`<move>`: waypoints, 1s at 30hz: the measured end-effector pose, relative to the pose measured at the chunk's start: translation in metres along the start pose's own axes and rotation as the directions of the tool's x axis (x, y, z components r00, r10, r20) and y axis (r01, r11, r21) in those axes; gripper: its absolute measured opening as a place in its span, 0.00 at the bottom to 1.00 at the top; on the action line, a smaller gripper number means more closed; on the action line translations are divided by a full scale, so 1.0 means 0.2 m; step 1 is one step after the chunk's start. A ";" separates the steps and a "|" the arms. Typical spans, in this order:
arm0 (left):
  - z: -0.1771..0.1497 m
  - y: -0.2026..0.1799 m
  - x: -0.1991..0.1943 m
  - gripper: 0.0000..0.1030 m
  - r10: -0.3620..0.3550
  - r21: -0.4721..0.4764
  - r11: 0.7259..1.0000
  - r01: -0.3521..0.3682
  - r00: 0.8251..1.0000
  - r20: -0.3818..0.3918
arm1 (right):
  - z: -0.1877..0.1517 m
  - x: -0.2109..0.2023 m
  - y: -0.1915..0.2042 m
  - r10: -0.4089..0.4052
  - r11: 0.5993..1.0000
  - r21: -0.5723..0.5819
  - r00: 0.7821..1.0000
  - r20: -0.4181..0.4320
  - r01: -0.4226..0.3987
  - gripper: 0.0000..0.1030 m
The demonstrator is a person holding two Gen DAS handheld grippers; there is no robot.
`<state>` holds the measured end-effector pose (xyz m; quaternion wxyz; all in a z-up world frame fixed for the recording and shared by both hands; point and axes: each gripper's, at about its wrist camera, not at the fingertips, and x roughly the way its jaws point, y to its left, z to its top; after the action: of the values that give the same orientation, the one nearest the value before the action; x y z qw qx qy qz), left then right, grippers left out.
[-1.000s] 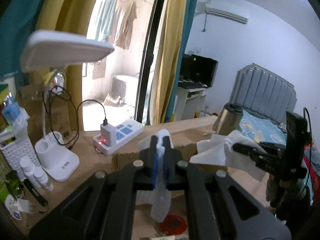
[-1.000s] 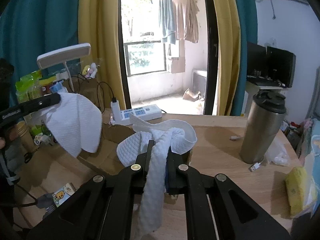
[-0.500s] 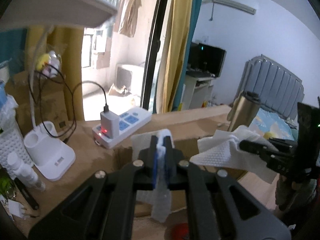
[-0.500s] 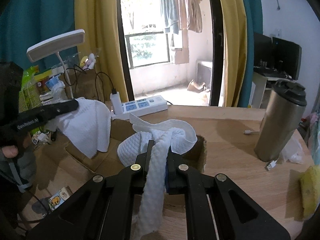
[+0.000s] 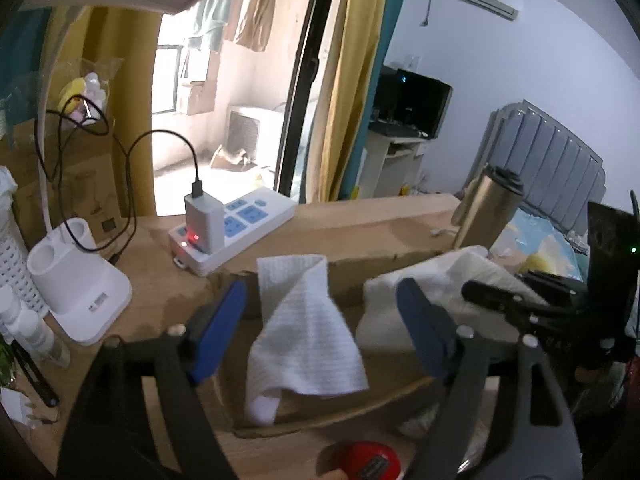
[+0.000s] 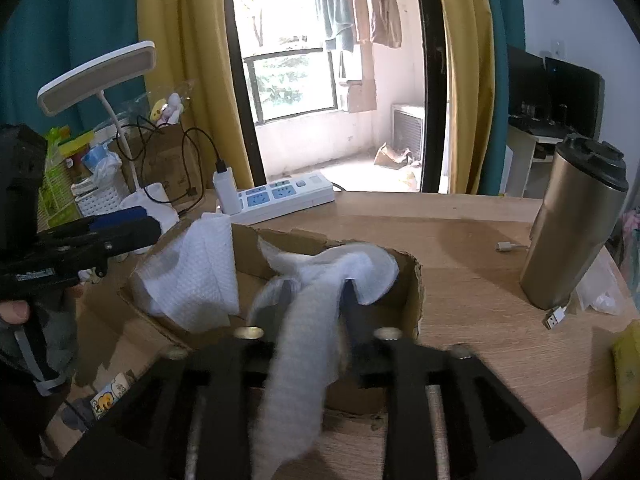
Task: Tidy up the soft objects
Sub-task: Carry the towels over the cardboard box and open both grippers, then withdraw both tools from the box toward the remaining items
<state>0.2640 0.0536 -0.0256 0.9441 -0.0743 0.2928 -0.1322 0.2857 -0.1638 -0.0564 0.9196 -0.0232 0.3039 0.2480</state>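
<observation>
An open cardboard box (image 6: 408, 280) stands on the wooden desk. My left gripper (image 5: 322, 300) is open, and a white textured cloth (image 5: 304, 344) hangs loose between its fingers over the box (image 5: 360, 408); the same cloth (image 6: 192, 276) drapes over the box's left wall in the right wrist view. My right gripper (image 6: 314, 292) has its jaws parted, with a second white cloth (image 6: 312, 320) draped between them over the box's front. That cloth and gripper also show in the left wrist view (image 5: 440, 276).
A white power strip with charger (image 6: 280, 196) lies behind the box. A steel tumbler (image 6: 572, 224) stands at the right, with a USB cable (image 6: 554, 318) and a yellow sponge (image 6: 628, 376) nearby. A white desk lamp (image 5: 80, 284) and clutter stand at the left.
Both grippers have opened and let go of their cloths. Both moved down and forward to the box; the left cloth now drapes on the box's wall.
</observation>
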 end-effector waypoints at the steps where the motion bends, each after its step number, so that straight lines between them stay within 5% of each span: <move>1: 0.00 0.00 -0.01 0.77 0.005 0.006 1.000 -0.005 1.000 0.001 | 0.00 -0.01 0.00 0.002 1.000 0.005 1.000 0.002 -0.002 0.42; 7: 0.00 -0.01 -0.06 0.78 0.014 0.012 1.000 -0.014 1.000 0.002 | 0.01 -0.04 0.00 -0.014 1.000 -0.001 1.000 0.017 0.014 0.51; 30: -0.12 -0.10 -0.56 0.79 -0.007 0.024 1.000 0.004 0.994 0.111 | -0.02 -0.45 0.13 -0.035 0.993 -0.112 0.993 0.110 0.047 0.62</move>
<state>0.1573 0.0650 0.0192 0.9594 -0.0710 0.2378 -0.1338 0.2095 -0.1807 -0.0054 0.9367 -0.0688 0.2384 0.2471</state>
